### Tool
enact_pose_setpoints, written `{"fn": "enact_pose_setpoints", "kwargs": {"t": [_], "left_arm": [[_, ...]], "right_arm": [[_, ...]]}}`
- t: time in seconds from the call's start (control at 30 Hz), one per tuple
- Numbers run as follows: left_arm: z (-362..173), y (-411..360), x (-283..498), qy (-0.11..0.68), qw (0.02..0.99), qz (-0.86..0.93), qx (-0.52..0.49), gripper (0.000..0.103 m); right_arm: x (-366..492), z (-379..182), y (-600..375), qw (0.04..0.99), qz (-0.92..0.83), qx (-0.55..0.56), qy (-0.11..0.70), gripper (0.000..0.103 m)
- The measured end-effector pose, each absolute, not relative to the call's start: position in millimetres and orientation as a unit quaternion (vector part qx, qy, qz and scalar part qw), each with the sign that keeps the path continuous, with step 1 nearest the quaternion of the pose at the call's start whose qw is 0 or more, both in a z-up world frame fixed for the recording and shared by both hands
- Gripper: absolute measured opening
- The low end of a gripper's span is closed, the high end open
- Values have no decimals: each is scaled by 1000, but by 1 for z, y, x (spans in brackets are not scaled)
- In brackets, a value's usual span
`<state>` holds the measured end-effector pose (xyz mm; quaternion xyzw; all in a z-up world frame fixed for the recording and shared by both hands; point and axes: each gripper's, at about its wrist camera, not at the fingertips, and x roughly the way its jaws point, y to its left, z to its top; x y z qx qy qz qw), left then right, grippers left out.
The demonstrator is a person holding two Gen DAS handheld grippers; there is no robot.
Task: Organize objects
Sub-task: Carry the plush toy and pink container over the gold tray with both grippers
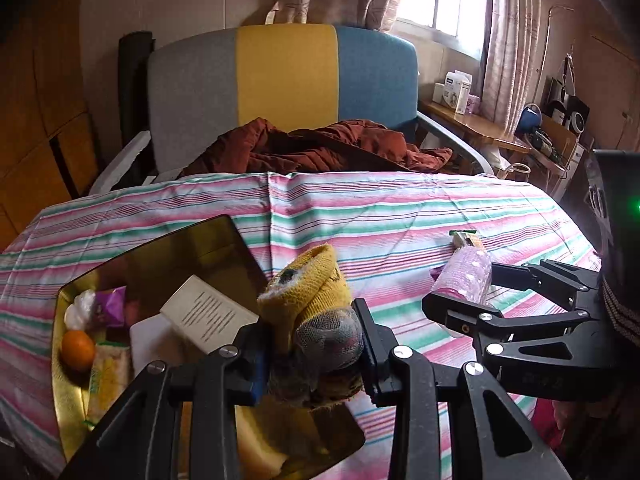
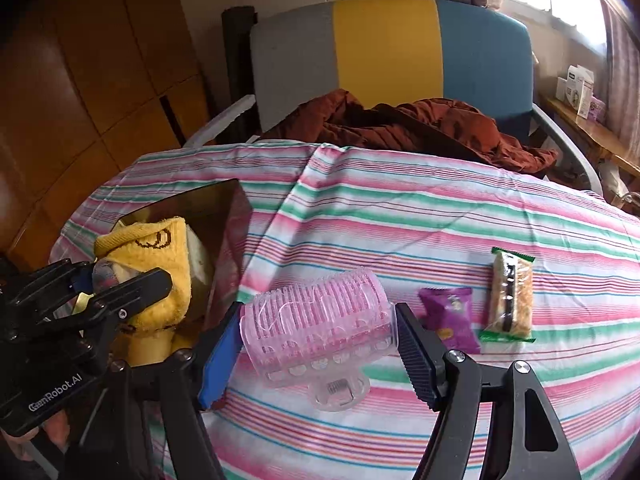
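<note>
Yellow sock (image 1: 316, 308) sits pinched between the left gripper's (image 1: 312, 354) fingers above the gold tray (image 1: 68, 412). Right gripper (image 2: 318, 336) fingers clamp a pink hair roller (image 2: 320, 326) over the striped worktop (image 2: 440, 216), beside two snack packets (image 2: 512, 296).

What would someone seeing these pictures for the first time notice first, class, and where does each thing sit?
First, the yellow sock clamped in the left gripper over the gold tray, which already holds small items. Next, the pink hair roller between the right gripper's fingers above the striped cloth. Two snack packets lie right of it.
</note>
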<state>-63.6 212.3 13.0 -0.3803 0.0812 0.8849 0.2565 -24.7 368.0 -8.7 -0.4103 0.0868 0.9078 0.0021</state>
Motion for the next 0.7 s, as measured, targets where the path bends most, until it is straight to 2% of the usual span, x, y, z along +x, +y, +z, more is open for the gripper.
{"fn": "enact_pose_setpoints", "kwargs": {"t": [0.43, 0.7], "left_arm": [[3, 144, -41, 46, 226, 890, -393, 36], [-1, 60, -38, -17, 165, 901, -400, 36]], "right_arm": [[-15, -7, 304, -41, 908, -410, 76, 73], [-19, -7, 269, -65, 906, -415, 50, 73]]}}
